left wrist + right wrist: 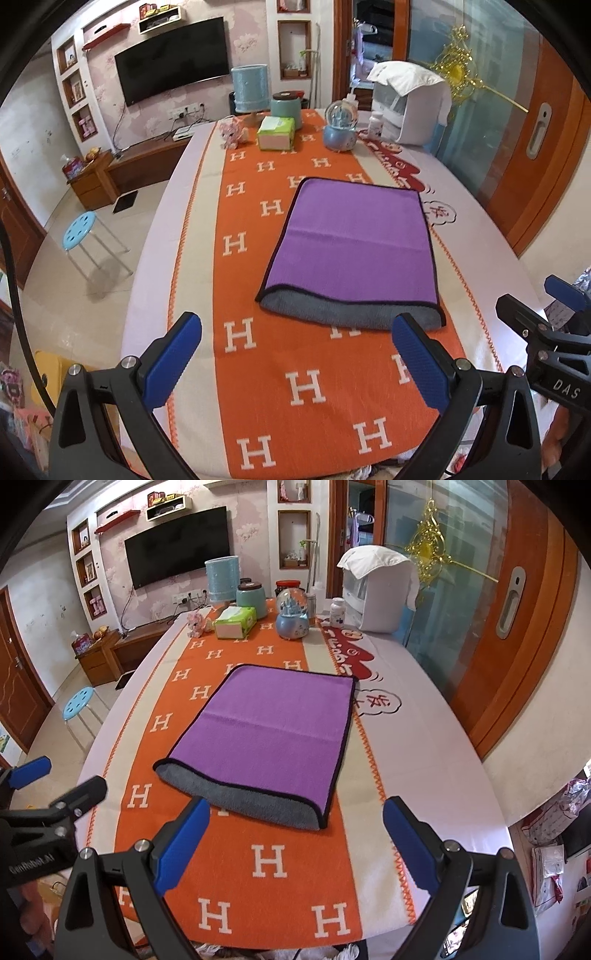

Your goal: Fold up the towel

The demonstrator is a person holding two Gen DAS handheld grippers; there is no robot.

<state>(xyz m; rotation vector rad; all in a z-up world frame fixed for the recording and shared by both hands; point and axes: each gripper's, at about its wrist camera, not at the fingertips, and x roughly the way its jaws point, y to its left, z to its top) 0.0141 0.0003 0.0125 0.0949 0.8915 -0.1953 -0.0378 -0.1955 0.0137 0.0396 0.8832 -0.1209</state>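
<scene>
A purple towel point(354, 240) with a dark hem and grey underside lies folded over on the orange H-patterned cloth point(258, 369); its near grey fold sticks out a little. It also shows in the right wrist view point(273, 734). My left gripper point(295, 328) is open and empty, held above the table just short of the towel's near edge. My right gripper point(295, 808) is open and empty, also just short of that edge. Each gripper shows at the side of the other's view: the right one point(554, 325), the left one point(48, 797).
At the table's far end stand a tissue box point(277, 133), a teal jar point(286, 107), a blue lamp point(251, 88), a snow globe point(340, 125), a pill bottle point(375, 125) and a white appliance point(413, 107). A blue stool point(79, 227) stands on the floor to the left.
</scene>
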